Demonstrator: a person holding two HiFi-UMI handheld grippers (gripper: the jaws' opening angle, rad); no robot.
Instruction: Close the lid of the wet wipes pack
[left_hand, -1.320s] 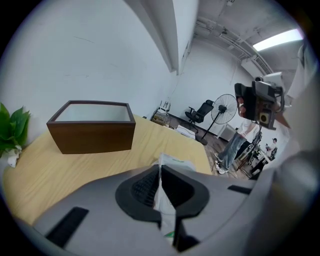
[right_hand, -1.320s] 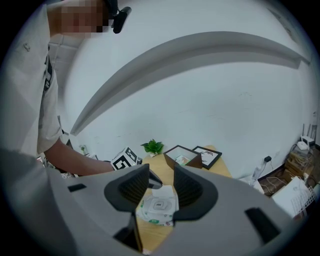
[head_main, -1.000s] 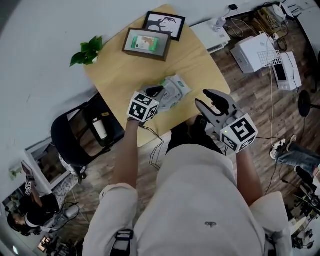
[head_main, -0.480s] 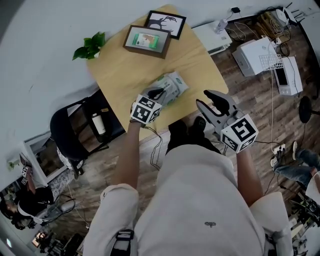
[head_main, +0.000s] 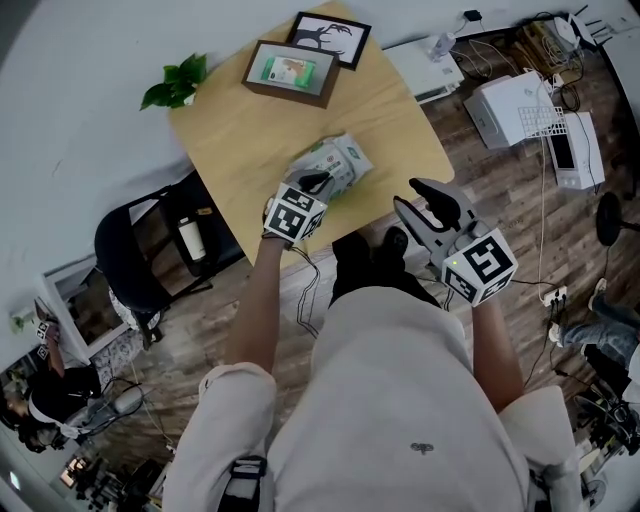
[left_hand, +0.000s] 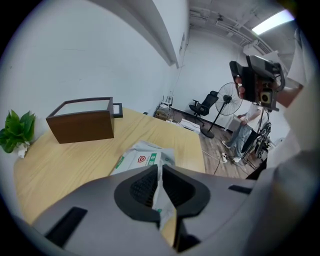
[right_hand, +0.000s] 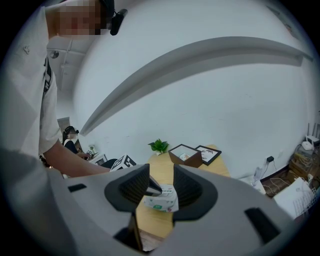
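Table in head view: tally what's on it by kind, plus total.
Wet wipes pack: 1
Picture frames: 2
Small plant, at the corner of the table: 1
Total: 4

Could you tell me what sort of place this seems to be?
Likely an office or lab workroom: a wooden table by a white wall, with an office chair and a standing fan beyond.
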